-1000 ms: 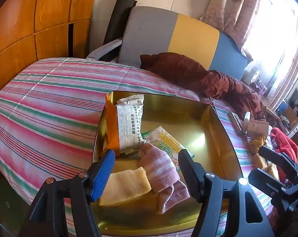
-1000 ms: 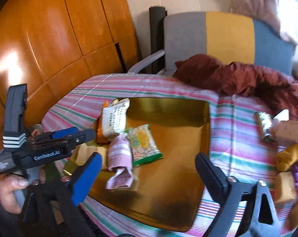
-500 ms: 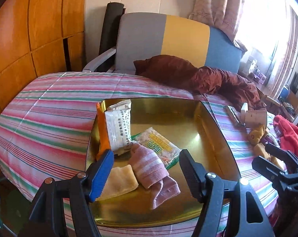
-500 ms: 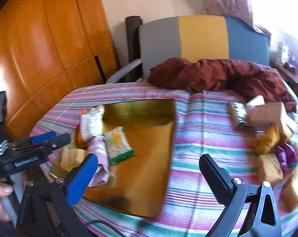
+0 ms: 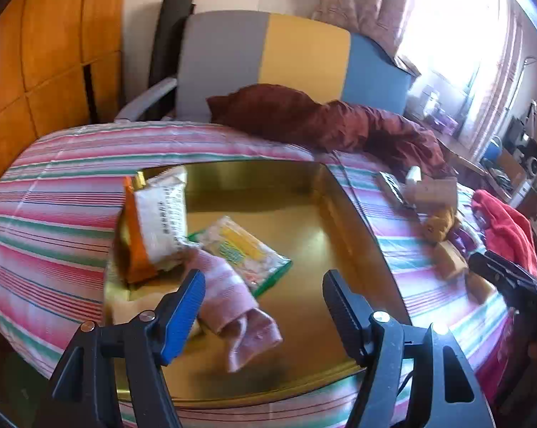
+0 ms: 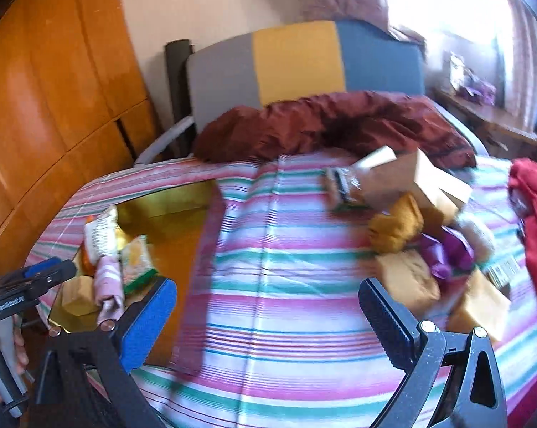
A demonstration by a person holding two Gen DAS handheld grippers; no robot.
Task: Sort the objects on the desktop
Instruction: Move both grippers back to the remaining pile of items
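A gold tray (image 5: 304, 235) on the striped tablecloth holds a white snack packet (image 5: 161, 221), a green-and-yellow packet (image 5: 243, 249), a pink striped sock (image 5: 229, 296) and a pale yellow cloth (image 5: 125, 306). My left gripper (image 5: 263, 281) hangs open over the tray's near edge, with the sock lying loose below its blue finger. My right gripper (image 6: 266, 289) is open above bare tablecloth, between the tray (image 6: 175, 207) and a heap of loose things: a mustard sock (image 6: 396, 228), yellow blocks (image 6: 407, 281), something purple (image 6: 446, 249) and a cardboard box (image 6: 411, 178).
A foil packet (image 6: 343, 185) lies beside the box and a red cloth (image 6: 535, 214) at the table's right edge. A dark red blanket (image 5: 321, 121) and a grey, yellow and blue chair back stand beyond the table. Wooden panels line the left.
My right gripper has swung to the right, away from the tray and towards the heap. My left gripper has drawn back a little from the tray; the sock stays in the tray.
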